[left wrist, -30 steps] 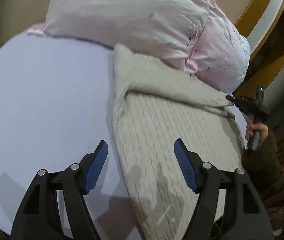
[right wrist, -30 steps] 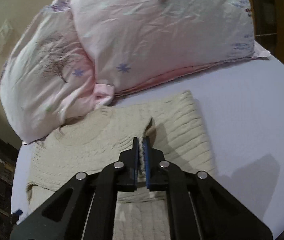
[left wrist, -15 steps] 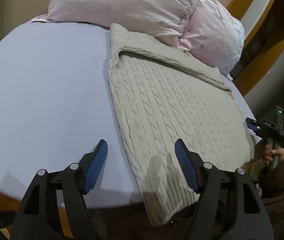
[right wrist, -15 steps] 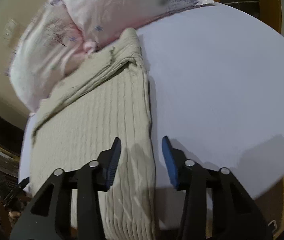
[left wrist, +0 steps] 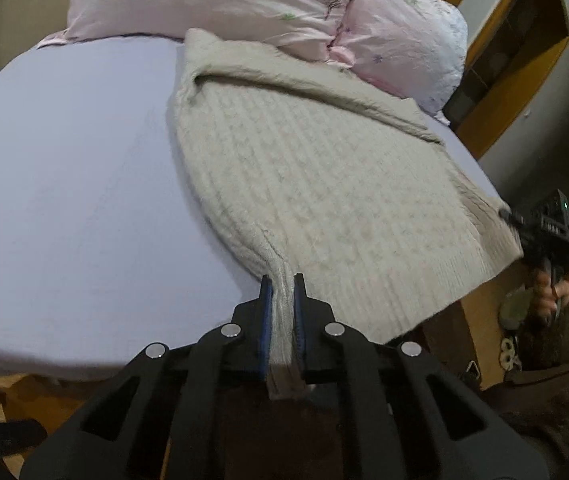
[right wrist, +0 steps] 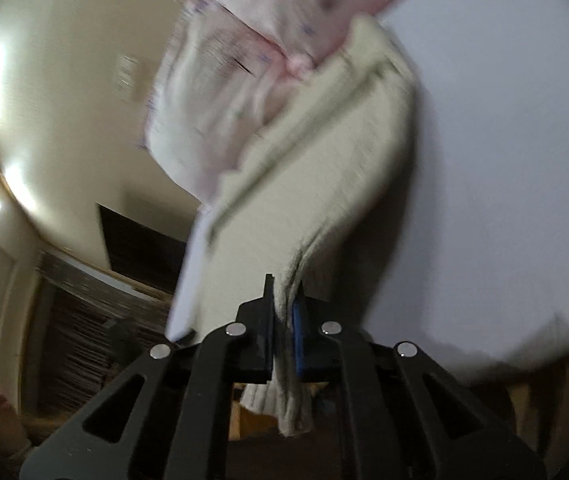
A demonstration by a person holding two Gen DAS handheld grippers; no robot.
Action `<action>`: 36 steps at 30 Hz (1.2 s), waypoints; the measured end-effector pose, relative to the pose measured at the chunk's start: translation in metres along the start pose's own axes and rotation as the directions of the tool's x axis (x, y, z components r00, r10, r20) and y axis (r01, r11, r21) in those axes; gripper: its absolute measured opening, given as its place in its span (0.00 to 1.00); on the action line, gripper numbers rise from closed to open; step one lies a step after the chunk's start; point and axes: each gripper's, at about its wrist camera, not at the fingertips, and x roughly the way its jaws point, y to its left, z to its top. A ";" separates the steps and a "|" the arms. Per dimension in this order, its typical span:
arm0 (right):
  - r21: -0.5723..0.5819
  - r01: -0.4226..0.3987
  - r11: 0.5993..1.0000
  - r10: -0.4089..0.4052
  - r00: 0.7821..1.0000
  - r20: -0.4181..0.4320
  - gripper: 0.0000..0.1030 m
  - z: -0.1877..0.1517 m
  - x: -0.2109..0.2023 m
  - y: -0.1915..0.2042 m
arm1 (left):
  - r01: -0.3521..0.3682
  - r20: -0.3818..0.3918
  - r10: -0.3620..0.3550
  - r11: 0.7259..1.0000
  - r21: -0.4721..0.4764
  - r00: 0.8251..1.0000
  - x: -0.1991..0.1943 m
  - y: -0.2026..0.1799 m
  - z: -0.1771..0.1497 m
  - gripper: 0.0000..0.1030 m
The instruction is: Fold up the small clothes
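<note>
Sweater (left wrist: 324, 184) lies spread on the lavender bed (left wrist: 64, 180), below pink pillows (left wrist: 244, 4). Left claw (left wrist: 282, 280) pinches its near hem corner; right claw (right wrist: 284, 292) clamps the opposite corner.

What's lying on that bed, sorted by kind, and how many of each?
Cream cable-knit sweater: 1
Pink floral pillows: 2
Lavender bed sheet: 1
Total: 4
</note>
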 end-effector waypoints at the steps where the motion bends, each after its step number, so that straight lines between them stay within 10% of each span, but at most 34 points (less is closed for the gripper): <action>1: -0.013 -0.022 1.000 0.023 0.999 0.036 0.07 0.014 0.001 0.009 | 0.012 0.011 -0.012 1.000 0.008 1.000 -0.002 -0.001 0.009 0.09; 8: -0.012 -0.073 0.997 0.074 0.974 0.214 0.06 0.133 0.024 0.029 | -0.005 0.189 -0.001 1.000 0.031 0.982 0.009 0.020 0.135 0.09; 15: 0.253 0.175 0.951 -0.244 0.930 0.274 0.21 0.226 0.121 -0.037 | -0.017 0.190 0.051 0.984 -0.178 0.980 0.118 0.085 0.252 0.10; 18: 0.289 0.169 0.942 -0.255 0.921 0.294 0.46 0.224 0.131 -0.052 | 0.086 0.178 -0.036 0.957 -0.278 0.983 0.128 0.109 0.253 0.16; 21: 0.186 0.202 0.962 -0.258 0.897 0.360 0.78 0.215 0.117 -0.038 | 0.056 0.250 0.025 0.949 -0.309 0.968 0.104 0.122 0.238 0.73; 22: 0.164 0.223 0.961 -0.269 0.888 0.373 0.80 0.213 0.112 -0.032 | 0.050 0.267 0.039 0.946 -0.321 0.963 0.097 0.126 0.233 0.76; 33: 0.055 0.271 0.961 -0.273 0.895 0.353 0.82 0.225 0.132 -0.017 | 0.054 0.084 -0.032 0.962 -0.267 0.996 0.136 0.110 0.206 0.75; 36: 0.061 0.257 0.965 -0.261 0.899 0.351 0.82 0.224 0.130 -0.020 | 0.090 0.090 -0.065 0.944 -0.317 0.994 0.142 0.116 0.208 0.56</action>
